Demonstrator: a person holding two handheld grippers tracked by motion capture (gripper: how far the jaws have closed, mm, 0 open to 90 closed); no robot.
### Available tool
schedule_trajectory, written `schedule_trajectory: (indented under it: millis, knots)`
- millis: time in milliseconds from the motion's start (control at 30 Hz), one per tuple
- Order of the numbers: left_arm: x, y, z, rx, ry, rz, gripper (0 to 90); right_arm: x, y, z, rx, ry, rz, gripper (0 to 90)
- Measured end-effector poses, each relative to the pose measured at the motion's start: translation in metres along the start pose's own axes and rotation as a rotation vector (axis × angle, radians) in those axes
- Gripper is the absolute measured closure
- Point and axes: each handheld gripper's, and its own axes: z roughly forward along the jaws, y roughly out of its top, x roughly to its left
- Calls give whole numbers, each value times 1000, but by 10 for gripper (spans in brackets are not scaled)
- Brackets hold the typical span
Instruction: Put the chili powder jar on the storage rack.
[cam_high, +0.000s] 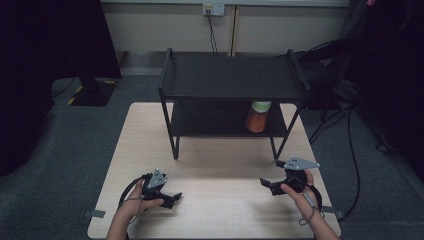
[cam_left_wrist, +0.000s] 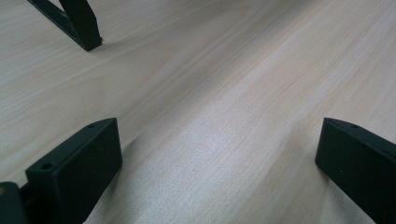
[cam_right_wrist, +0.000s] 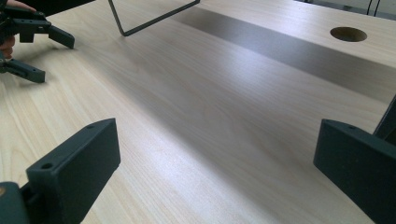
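A black two-tier rack (cam_high: 230, 80) stands at the back of a light wooden table (cam_high: 220, 170). On the right of its lower shelf sits a jar (cam_high: 258, 117) with orange contents and a pale lid. My left gripper (cam_high: 172, 199) is held low over the front left of the table. It is open, and bare wood lies between its jaws (cam_left_wrist: 217, 135). Over the front right, my right gripper (cam_high: 269, 173) is open too, with nothing between its jaws (cam_right_wrist: 217, 135). The left gripper (cam_right_wrist: 28, 49) also appears far off in the right gripper view.
A rack leg (cam_left_wrist: 81, 28) stands ahead of the left gripper. A rack foot bar (cam_right_wrist: 154, 18) and a round cable hole (cam_right_wrist: 348, 33) in the tabletop lie ahead of the right gripper. Cables (cam_high: 345, 150) trail over the grey carpet to the right.
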Motion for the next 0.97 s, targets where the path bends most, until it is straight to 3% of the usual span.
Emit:
schedule_trajectory:
  millis: [967]
  knots:
    - [3,2,4,-4,-11,6,0,1,0,4,41,6,-13,0]
